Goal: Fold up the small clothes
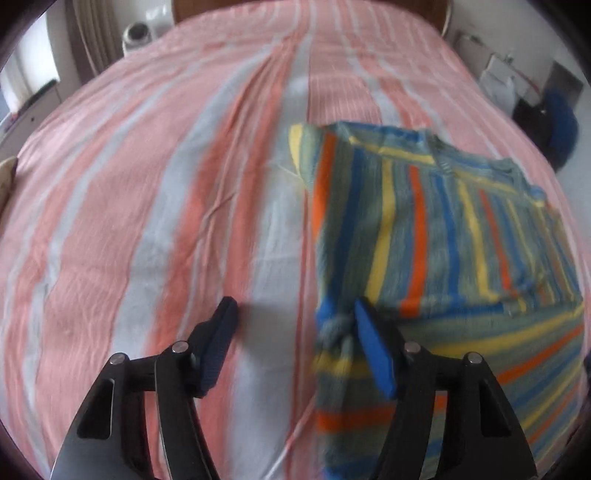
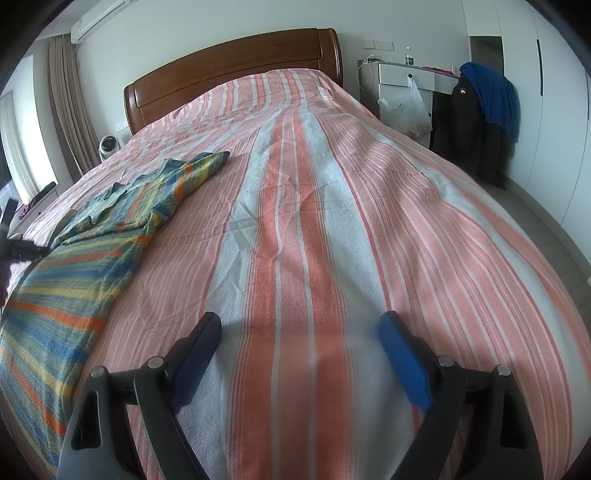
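Unlabelled striped shirt (image 1: 436, 229); pink-striped bedspread (image 1: 147, 221)

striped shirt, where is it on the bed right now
The striped shirt lies on the pink striped bedspread, right of centre in the left wrist view, its near edge beside the open left gripper.

right hand-held gripper (image 2: 299, 332) – jaws wide, empty | striped shirt (image 2: 85, 236) (left) | bedspread (image 2: 332, 221)

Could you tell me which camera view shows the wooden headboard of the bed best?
The right wrist view: the brown wooden headboard appears nearly whole behind the pink striped bedspread. The left wrist view catches only a cropped brown sliver at the top edge.
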{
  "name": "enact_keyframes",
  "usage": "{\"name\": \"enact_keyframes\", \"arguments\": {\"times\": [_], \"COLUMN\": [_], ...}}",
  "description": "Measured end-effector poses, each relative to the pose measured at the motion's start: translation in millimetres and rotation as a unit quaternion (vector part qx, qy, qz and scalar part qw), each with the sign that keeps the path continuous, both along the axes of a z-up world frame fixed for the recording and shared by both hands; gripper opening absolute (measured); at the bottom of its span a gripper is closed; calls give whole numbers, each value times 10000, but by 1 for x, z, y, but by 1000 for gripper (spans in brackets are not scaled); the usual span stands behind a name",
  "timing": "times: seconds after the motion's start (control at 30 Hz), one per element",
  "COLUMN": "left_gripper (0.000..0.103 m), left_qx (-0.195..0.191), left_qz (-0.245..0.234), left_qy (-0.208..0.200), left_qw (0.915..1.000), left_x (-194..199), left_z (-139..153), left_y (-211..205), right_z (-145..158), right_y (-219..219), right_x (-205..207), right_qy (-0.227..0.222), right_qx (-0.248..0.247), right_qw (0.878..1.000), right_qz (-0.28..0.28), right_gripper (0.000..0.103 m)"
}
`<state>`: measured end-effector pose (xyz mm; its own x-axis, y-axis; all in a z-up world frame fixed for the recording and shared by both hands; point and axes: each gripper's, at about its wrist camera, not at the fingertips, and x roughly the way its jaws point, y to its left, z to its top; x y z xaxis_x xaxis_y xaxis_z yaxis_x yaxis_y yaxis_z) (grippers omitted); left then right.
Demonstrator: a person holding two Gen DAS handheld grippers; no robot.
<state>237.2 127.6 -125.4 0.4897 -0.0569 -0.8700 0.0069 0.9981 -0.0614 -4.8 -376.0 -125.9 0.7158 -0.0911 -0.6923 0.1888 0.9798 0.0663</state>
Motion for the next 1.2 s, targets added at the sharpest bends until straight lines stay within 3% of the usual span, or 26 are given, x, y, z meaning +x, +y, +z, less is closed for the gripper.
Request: {"name": "enact_keyframes", "arguments": {"times": [0.2,0.37,0.47,1.2], "left_gripper": [84,94,96,96], "left_qx": [350,1141,1401,1504], "left_qz": [92,58,193,548], "left_qy": [-145,-567,-721,-927], "left_qw": [9992,9918,9873,9827], "left_x": [-54,-96,-117,-150], "left_z": [21,37,42,62], "left_y": [10,4,9,15], "right_z": [0,0,0,0], "right_y": [0,0,1,5], "right_x": [0,0,1,2], "right_qy": [-2,4,42,180], "right_qx": [4,-8,-53,-262], "right_qw": [10000,10000,10000,9995], "right_qz": [2,-1,-15,-43], "right_gripper": [87,87,87,88]}}
